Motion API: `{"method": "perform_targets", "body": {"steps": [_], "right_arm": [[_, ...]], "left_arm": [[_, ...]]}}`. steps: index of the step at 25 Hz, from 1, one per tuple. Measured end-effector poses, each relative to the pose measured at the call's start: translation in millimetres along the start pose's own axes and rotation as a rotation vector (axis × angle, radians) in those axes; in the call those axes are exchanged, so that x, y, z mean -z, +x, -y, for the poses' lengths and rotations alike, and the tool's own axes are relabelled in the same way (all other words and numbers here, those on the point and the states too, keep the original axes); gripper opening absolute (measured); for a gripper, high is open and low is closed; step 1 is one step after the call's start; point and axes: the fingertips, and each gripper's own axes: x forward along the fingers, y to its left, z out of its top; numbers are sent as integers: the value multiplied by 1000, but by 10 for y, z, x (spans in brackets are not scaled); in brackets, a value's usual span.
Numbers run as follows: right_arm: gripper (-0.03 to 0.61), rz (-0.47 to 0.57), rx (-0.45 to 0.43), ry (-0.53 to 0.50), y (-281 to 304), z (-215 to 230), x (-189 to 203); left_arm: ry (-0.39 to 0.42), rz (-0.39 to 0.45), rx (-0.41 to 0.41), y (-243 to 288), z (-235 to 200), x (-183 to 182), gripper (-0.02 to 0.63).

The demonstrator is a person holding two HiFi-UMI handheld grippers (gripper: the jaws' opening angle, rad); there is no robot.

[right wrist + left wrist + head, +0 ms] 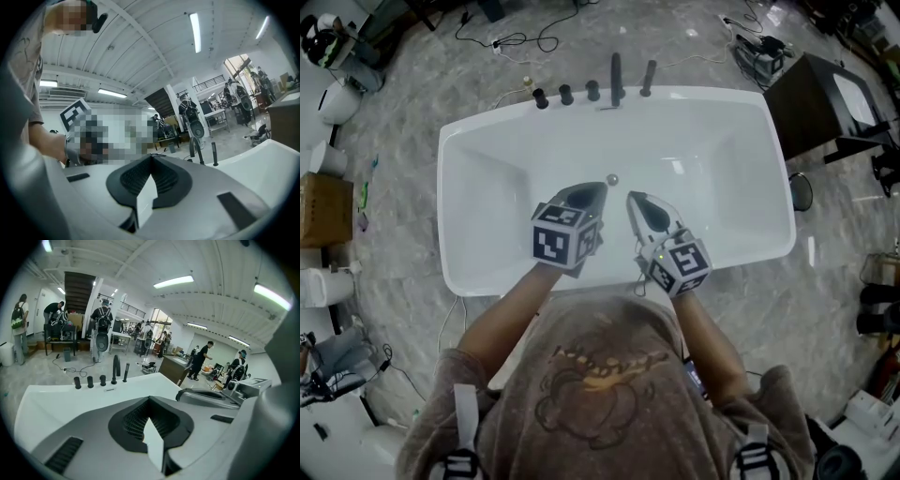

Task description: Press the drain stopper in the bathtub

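drain stopper [612, 179]: small rigid metal disc, probably slick; press dead centre, don't grip.
left gripper [590, 190]: jaws together, empty.
right gripper [634, 198]: jaws together, empty.

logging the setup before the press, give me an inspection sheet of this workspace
surface: white bathtub, basin bare apart from the stopper
job's things: drain stopper on the tub floor, neither gripper on it
clutter: nothing seen in the tub
grippers: left gripper and right gripper both shut, empty, held over the basin
cables: black cable loose on the floor behind the taps
surroundings: cardboard box left, dark cabinet right, people in the background
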Motion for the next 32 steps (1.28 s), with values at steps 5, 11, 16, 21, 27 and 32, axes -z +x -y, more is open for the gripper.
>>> {"method": "perform_targets", "body": {"steps": [5,11,16,21,27,32], "right_arm": [[-3,26,-38,-15,-89,-255,-214],[-3,26,-55,-77,-235,-468,-314],[-3,55,-69,-123,-284,-610,-384],[-3,91,-88,-150,-279,-703,-450],[-3,123,-119,-185,-276,-764,-484],[-3,127,-117,-183,-284,-779,-418]], "left_arm": [[73,77,59,-318,135,-89,2],[174,180,122,-669,260,-158,1],[204,330,191,-923,292,-244,2],[256,434,209,-1104,291,-311,0],[342,486,223,-1124,366,-308,1],[367,484,244,-1072,449,-245,2]]}}
